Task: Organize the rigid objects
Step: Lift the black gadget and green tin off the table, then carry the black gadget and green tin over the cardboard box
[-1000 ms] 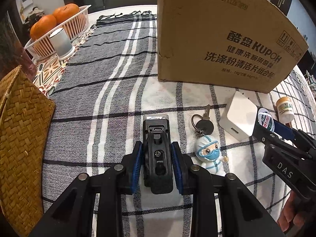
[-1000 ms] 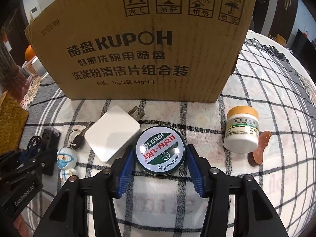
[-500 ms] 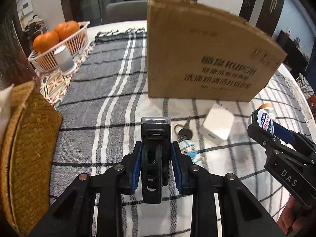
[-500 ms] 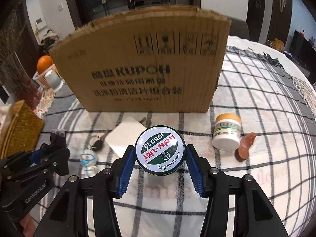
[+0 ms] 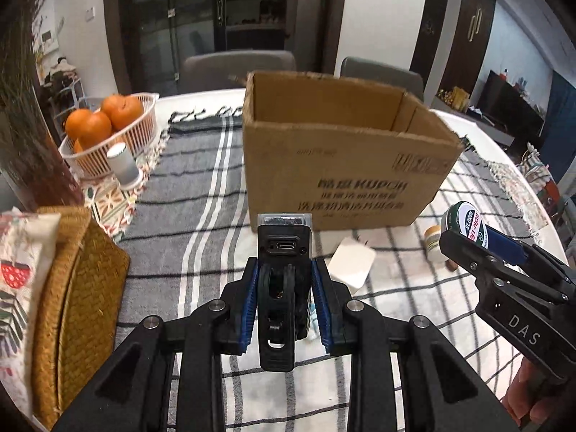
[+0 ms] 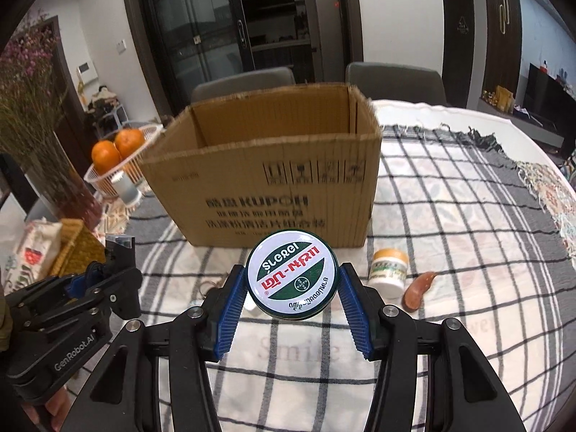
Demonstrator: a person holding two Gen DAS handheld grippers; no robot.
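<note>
My left gripper (image 5: pixel 284 291) is shut on a small black device (image 5: pixel 284 252) with a USB-C port and a clear front, held above the checked cloth. My right gripper (image 6: pixel 292 284) is shut on a round green and white tin (image 6: pixel 292 273), lid facing the camera. In the left wrist view the right gripper (image 5: pixel 468 237) with the tin (image 5: pixel 468 225) shows at the right. The left gripper (image 6: pixel 108 277) shows at the left of the right wrist view. An open brown cardboard box (image 5: pixel 342 165) (image 6: pixel 266 180) stands on the table beyond both grippers, its inside partly visible.
On the cloth lie a white charger (image 5: pixel 351 262), a small yellow-lidded jar (image 6: pixel 388 271) and a brown curved piece (image 6: pixel 419 288). A basket of oranges (image 5: pixel 108 126) and a white cylinder (image 5: pixel 124 163) stand at the far left. A woven basket (image 5: pixel 72 288) sits near left.
Both grippers have risen with their objects, and the views have tilted up. The box's open top and inside now show, and the keys and figurine have dropped behind the fingers.
</note>
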